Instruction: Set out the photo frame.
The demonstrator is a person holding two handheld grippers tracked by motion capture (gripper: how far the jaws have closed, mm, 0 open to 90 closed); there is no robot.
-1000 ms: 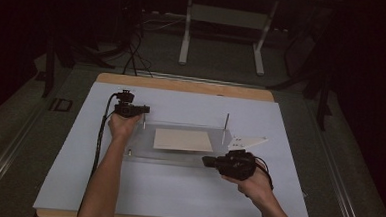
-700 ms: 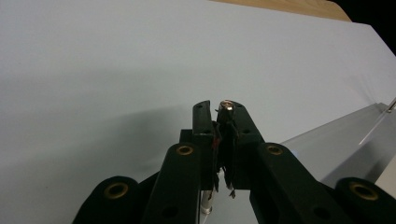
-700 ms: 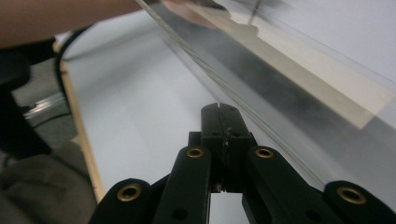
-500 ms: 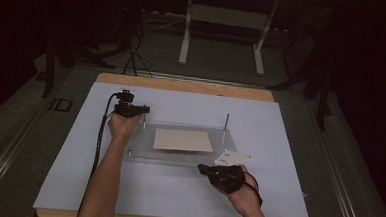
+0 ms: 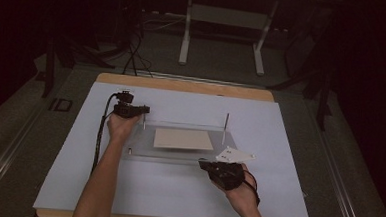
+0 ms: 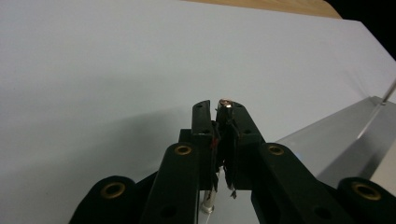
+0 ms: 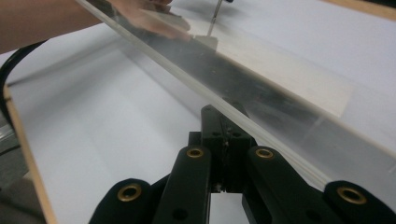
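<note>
A clear plastic plate (image 5: 140,142) lies on the white sheet with a tan card (image 5: 183,138) on its middle. My left gripper (image 5: 143,111) is at the plate's back left corner, shut on an upright metal pin (image 6: 225,101). Its jaws have just been opening slightly, with the pin still between the pads. In the left gripper view that gripper (image 6: 224,111) points over the sheet. My right gripper (image 5: 203,163) rests low at the plate's front edge, right of centre, shut with nothing seen in it. In the right gripper view its tips (image 7: 223,116) meet the plate's edge (image 7: 187,79).
A second thin metal post (image 5: 225,126) stands at the plate's back right corner, and a short stub (image 5: 129,150) at the front left. The white sheet (image 5: 176,198) covers a wooden table (image 5: 182,84). A metal stand (image 5: 223,20) is on the floor beyond.
My right hand has dropped and slid a little toward the front left, down to the plate's front edge. The left hand has kept still on the pin.
</note>
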